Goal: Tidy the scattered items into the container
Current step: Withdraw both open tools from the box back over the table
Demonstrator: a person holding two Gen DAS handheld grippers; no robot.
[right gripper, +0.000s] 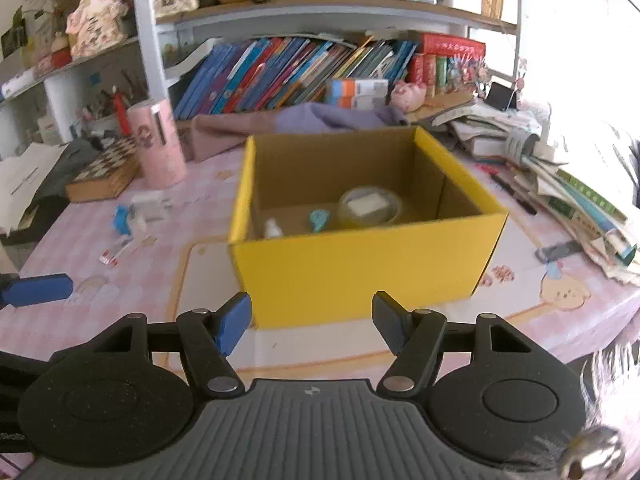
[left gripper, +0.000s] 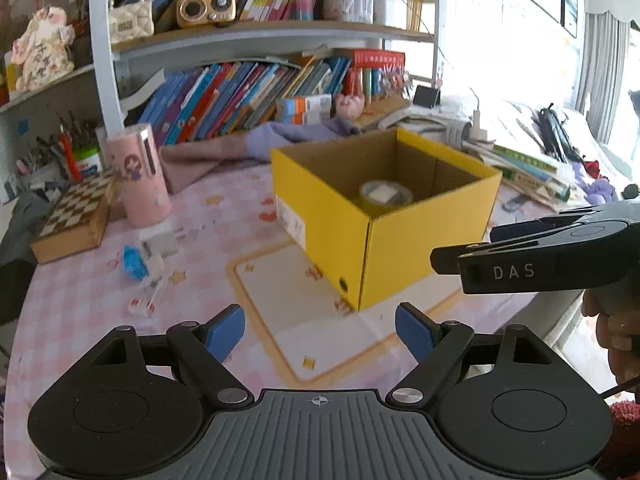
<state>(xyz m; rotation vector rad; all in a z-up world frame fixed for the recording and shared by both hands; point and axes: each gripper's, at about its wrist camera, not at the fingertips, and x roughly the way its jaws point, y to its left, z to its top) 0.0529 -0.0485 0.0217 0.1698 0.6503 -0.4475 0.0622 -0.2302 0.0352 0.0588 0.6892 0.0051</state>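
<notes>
STEP: between picks, some items already in yellow box (right gripper: 360, 268) | TONGS: my left gripper (left gripper: 320, 330) and right gripper (right gripper: 311, 322) both apart, empty | NEXT: reach left to scattered items (left gripper: 146, 264) on tablecloth beside pink canister (left gripper: 140, 176).

- Box (right gripper: 360, 272) stands mid-table (right gripper: 520, 300); inside it, a round lidded tub (right gripper: 370, 206), with two small items (right gripper: 320, 220) to its left, blurred.
- Left of box: scattered small items (right gripper: 136, 216); farther left, canister (right gripper: 158, 144) and chessboard (right gripper: 104, 172).
- Behind: bookshelf (right gripper: 300, 76).
- Right: paper pile (right gripper: 580, 196).

Both wrist views toward yellow box (left gripper: 384, 216)
</notes>
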